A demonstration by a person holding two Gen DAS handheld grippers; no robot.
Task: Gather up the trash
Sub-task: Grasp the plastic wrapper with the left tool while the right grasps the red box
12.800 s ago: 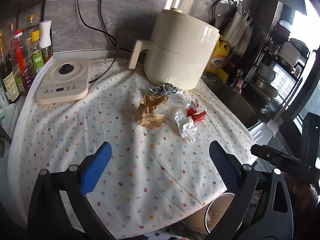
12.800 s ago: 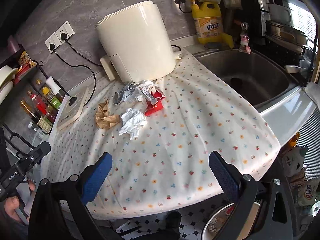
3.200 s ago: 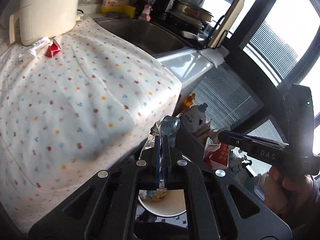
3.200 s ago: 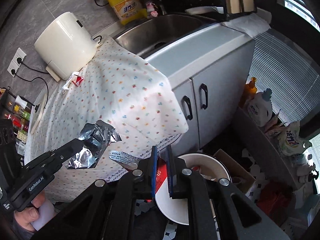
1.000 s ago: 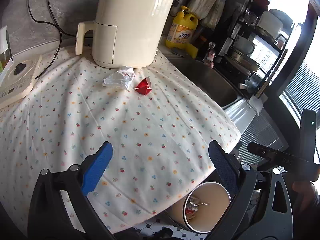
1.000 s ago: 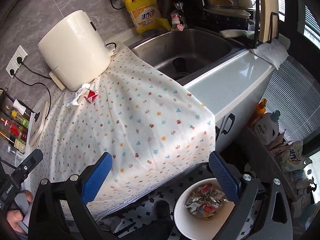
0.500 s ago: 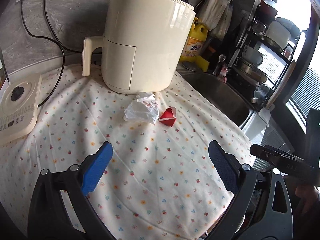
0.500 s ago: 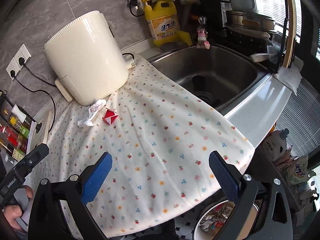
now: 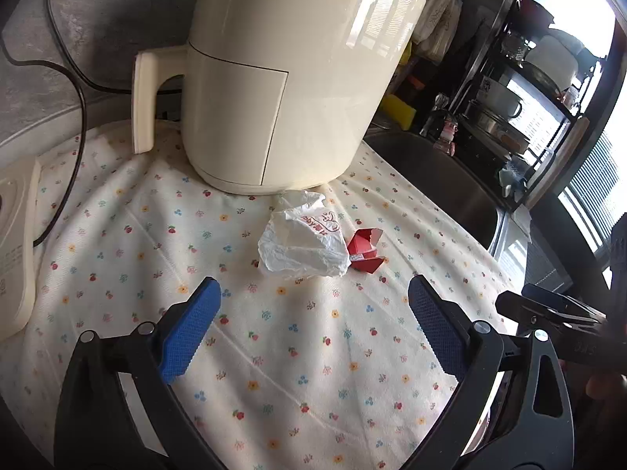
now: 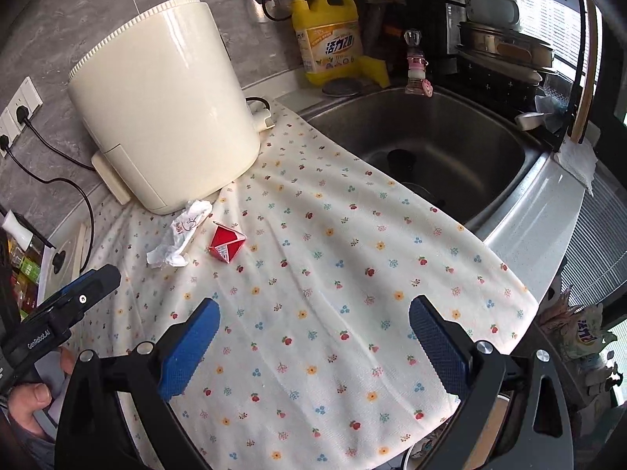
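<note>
You're on the approach with both claws spread and empty: 2 scraps lie ahead of your left gripper [image 9: 311,329], the white wrapper [image 9: 301,244] touching the red carton [image 9: 364,252], so reach forward and close on the wrapper while your right gripper [image 10: 313,338] hangs well short.

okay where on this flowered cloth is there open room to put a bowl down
The broad stretch of flowered cloth between the red carton and the sink edge is bare, as is the near part before both open grippers. It is crowded by the cream appliance, where the white wrapper and carton lie.
</note>
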